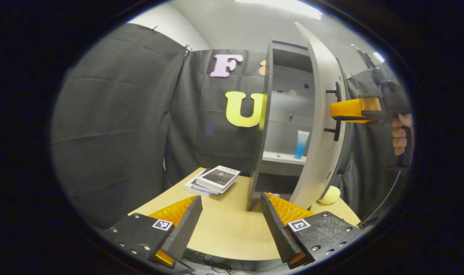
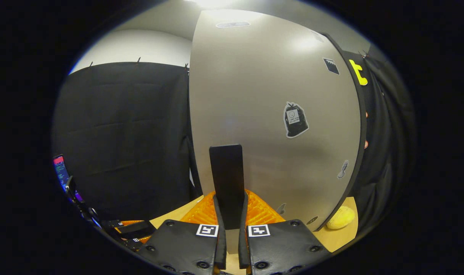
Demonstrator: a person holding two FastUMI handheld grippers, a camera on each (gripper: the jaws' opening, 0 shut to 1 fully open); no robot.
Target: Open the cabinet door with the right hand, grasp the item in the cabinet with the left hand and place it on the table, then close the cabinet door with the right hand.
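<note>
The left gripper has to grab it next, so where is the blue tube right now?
In the left gripper view, the blue tube stands upright on a cabinet shelf, right of centre, just inside the open door.

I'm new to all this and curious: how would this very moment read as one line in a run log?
stage: opening door | right gripper: shut on door handle | cabinet door: partly open | left gripper: open, empty, over table | blue tube: on shelf
</note>
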